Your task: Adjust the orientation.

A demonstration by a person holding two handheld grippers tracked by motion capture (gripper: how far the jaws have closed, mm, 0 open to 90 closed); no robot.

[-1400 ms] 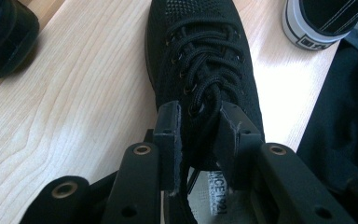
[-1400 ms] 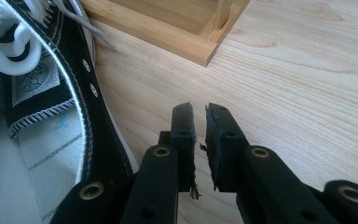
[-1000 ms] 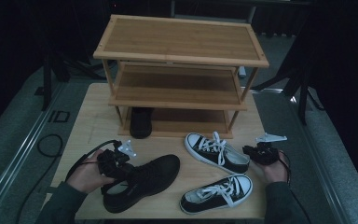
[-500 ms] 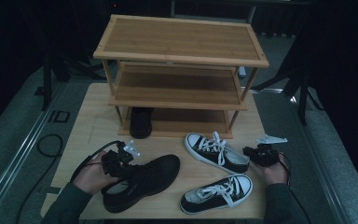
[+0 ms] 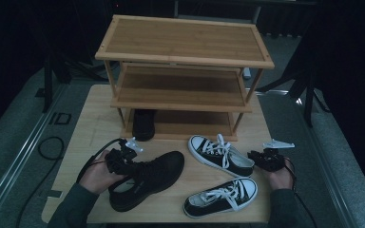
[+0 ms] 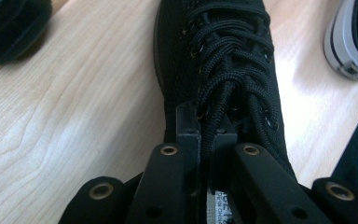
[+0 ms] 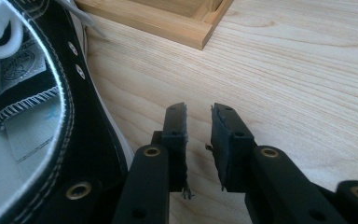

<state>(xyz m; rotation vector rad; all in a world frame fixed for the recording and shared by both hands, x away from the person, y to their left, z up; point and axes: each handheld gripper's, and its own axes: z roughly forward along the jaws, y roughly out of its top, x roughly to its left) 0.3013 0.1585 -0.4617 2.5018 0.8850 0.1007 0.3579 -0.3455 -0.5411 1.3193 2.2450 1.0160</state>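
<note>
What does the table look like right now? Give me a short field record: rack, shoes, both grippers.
rack: three-tier bamboo shoe rack at the table's far side
bottom tier: one black shoe on the rack, toe toward the person
black lace-up shoe: on the table, front left
left gripper: jaws have just closed, pinching that shoe's tongue and laces
white-laced black sneakers: one nearer the rack, one at the front edge
right gripper: jaws just opening, nothing between them, beside the nearer-rack sneaker's heel

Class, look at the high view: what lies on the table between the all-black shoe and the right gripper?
Two black-and-white sneakers: the upper sneaker lies just beside the right gripper, the lower sneaker nearer the table edge; the all-black shoe lies to their left.
</note>
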